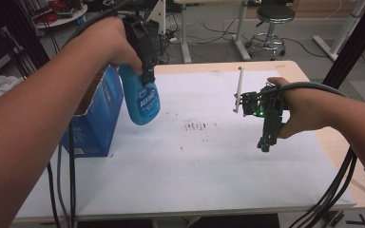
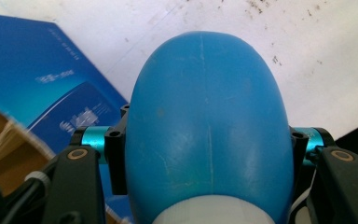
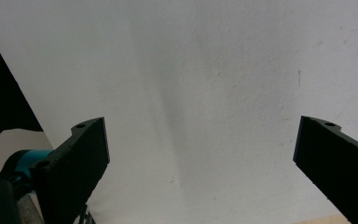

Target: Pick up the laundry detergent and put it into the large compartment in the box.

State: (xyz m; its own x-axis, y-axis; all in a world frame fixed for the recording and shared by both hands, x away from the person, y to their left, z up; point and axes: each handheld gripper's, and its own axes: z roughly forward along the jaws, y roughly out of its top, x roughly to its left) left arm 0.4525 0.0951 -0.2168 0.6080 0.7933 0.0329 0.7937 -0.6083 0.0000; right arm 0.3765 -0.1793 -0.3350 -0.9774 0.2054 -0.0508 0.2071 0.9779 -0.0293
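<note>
I see my left gripper [image 1: 147, 71] up in the upper left of the high view, and its jaws are pinching a blue bottle [image 1: 141, 97] near the top. The bottle hangs straight down from the jaws, so its long way runs up and down, with its round bottom pointing at the white surface [image 1: 195, 156]. It is up in the air and not touching the surface. In the left gripper view the bottle [image 2: 207, 126] sits right between the two black jaws, one on each side of it, and it looks held tight.

Just to the left of the bottle in the high view is an open blue box [image 1: 97, 116] standing on the surface. The bottle hangs beside the box's right wall, not over its opening. I think the next move turns on that: the box lies a little to the left of the bottle, and the left gripper is the near one.

My right gripper [image 1: 264, 145] is at the right middle of the high view, well apart from the bottle. In the right gripper view its jaws are spread wide with nothing between them, just bare white surface [image 3: 200, 93] below.

A thin white stick [image 1: 239, 88] stands near the right gripper.
</note>
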